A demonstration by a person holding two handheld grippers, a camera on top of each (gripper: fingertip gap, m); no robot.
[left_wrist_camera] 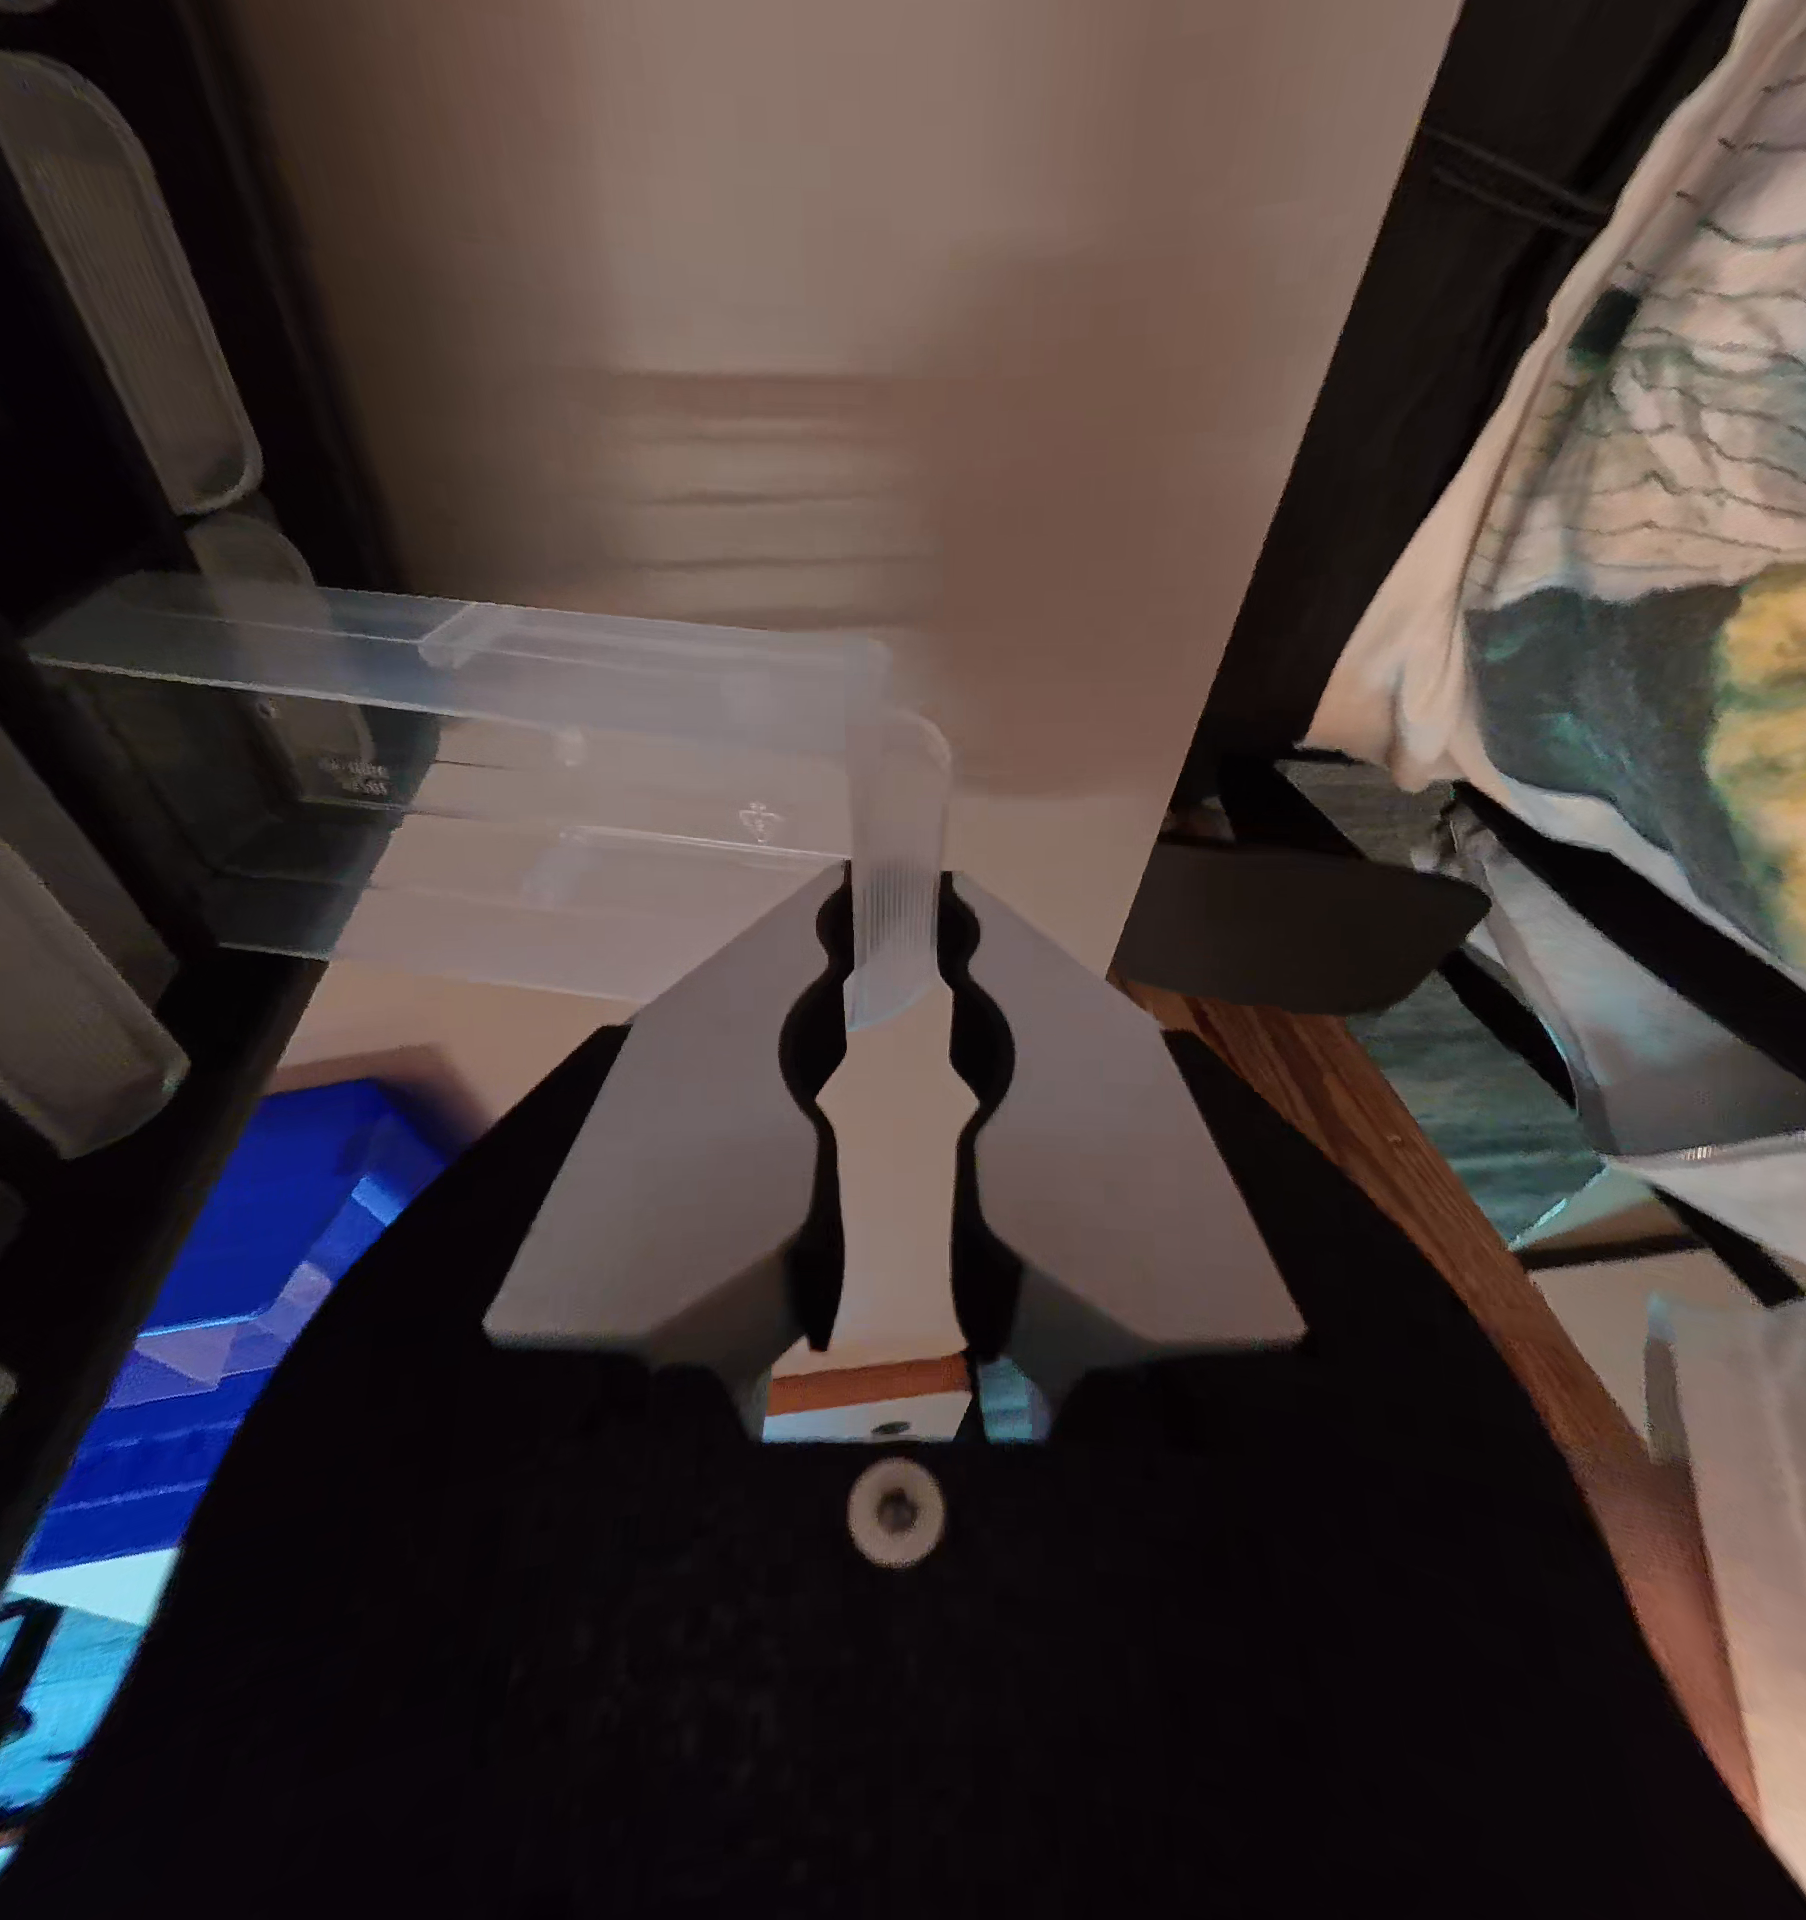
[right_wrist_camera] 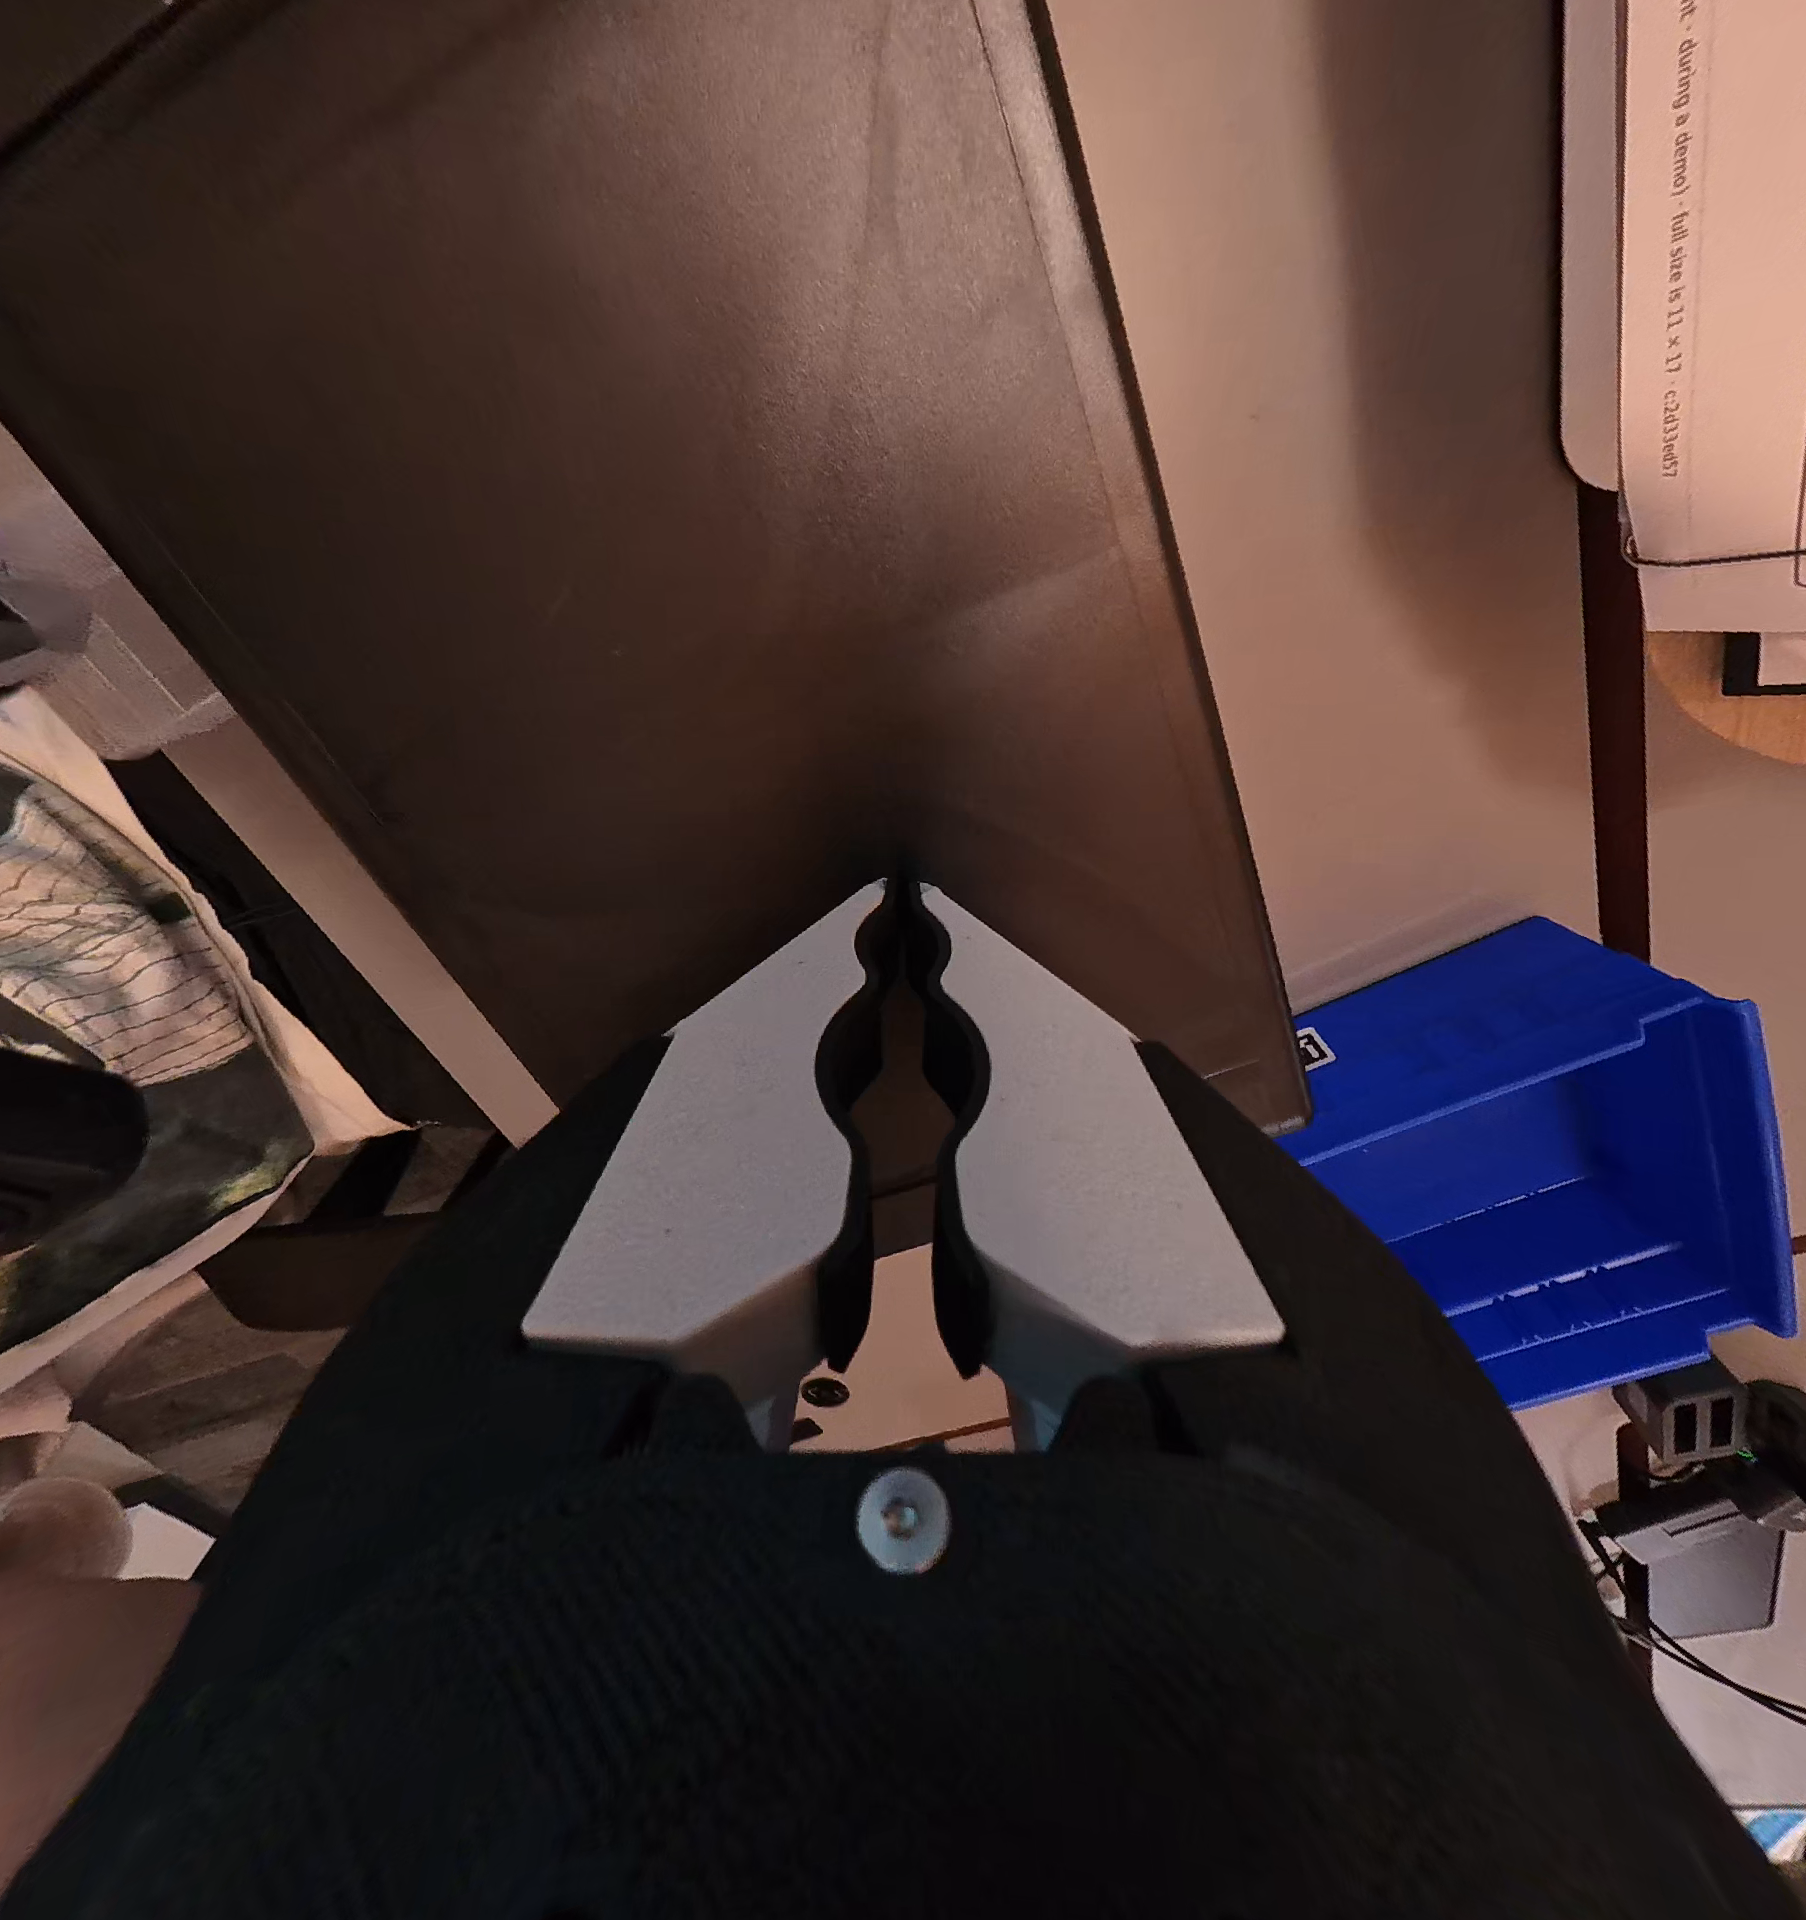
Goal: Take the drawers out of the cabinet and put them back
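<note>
My left gripper (left_wrist_camera: 894, 914) pinches the ribbed handle tab (left_wrist_camera: 894, 904) of a clear drawer (left_wrist_camera: 525, 769) drawn partway out of the black cabinet (left_wrist_camera: 78, 727) to its left, while my right gripper (right_wrist_camera: 901, 894) presses its closed tips against the cabinet's dark side panel (right_wrist_camera: 670, 468) straight ahead.

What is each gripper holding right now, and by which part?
Left gripper: the clear drawer, pinched by its ribbed front pull tab. Right gripper: shut against the dark cabinet, holding nothing visible.
</note>
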